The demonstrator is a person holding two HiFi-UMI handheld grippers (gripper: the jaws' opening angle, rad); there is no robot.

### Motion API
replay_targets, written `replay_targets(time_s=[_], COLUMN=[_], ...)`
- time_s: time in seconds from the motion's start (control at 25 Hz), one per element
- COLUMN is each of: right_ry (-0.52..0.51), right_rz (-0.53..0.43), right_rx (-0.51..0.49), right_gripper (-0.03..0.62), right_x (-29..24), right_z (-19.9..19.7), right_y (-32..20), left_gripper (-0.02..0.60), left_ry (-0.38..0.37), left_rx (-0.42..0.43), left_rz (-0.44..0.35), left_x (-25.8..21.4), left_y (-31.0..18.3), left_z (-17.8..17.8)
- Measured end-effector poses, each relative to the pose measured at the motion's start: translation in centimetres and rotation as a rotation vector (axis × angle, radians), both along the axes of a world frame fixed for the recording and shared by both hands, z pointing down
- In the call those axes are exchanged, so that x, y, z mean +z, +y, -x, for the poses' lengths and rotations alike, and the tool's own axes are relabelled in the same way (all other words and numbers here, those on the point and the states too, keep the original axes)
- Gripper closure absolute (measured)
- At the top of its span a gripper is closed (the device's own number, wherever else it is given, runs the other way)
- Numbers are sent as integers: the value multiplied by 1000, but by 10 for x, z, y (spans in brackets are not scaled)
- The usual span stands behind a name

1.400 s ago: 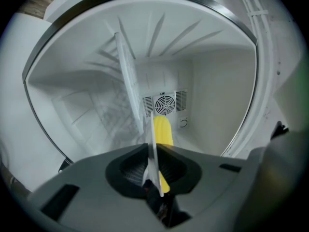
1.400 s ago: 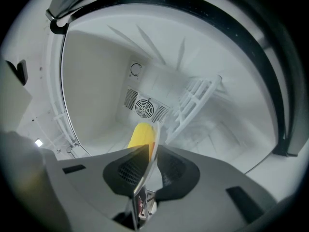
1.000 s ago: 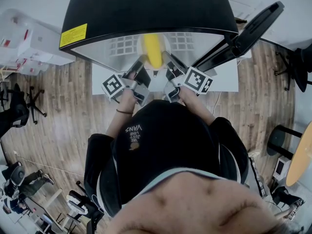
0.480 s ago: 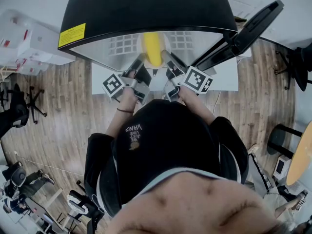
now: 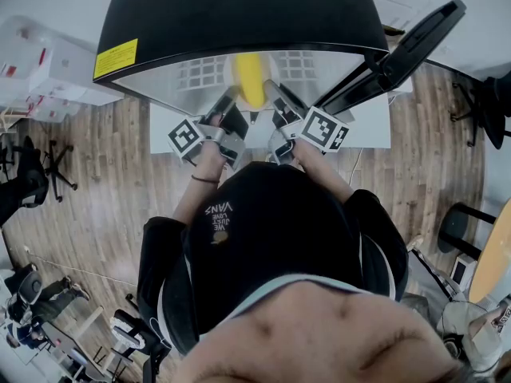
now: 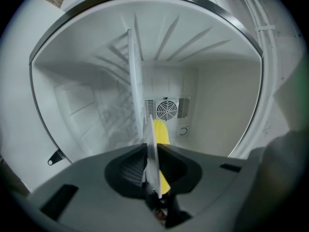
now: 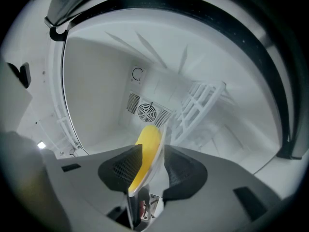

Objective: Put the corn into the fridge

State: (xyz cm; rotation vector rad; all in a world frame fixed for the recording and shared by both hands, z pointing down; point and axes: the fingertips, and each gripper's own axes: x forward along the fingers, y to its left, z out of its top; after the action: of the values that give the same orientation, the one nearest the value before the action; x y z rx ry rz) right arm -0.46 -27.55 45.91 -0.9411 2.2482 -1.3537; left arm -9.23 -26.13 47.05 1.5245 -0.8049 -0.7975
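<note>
Left tool (image 6: 151, 151) is pinching down narrow on the near end of the corn (image 6: 161, 132), together with a thin pale sheet (image 6: 136, 81) that's lying flat against it. Honestly can't tell if that's a tray or some wrapping. Right tool (image 7: 153, 153) is opening up. The corn and sheet are sitting between its jaws, but the pads aren't squeezing them. In the head view the corn is sitting inside the fridge (image 5: 239, 14) at 12 o'clock from the person. The tools are flanking it at 11 and 1, and both are pointing in toward the fan (image 6: 166, 110) on the back wall.

What's worrying: the right side is letting go while the left is gripping alone. If the corn isn't fully resting on something, it's probably tipping or rolling off that sheet, and no view is showing what's under it. And if the left tool is backing out without opening properly, it's likely dragging the corn back toward the fridge opening at 6 o'clock. The sheet could also be snagging on a jaw.
</note>
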Motion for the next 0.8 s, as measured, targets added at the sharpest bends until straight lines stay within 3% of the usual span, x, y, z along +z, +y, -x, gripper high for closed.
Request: replay_targets(time_s=[0.56,0.8], right_ry=[53,144], right_rz=[-29,-121], right_rx=[0,-9], right_gripper=[381,365], right_x=[0,-6], right_z=[-6,-6], right_y=[2,12], left_gripper=[537,537], left_ry=[22,29], left_rx=[-21,-25], left_rz=[5,2], left_x=[0,0], left_y=[-5,-9], left_z=[-2,-2])
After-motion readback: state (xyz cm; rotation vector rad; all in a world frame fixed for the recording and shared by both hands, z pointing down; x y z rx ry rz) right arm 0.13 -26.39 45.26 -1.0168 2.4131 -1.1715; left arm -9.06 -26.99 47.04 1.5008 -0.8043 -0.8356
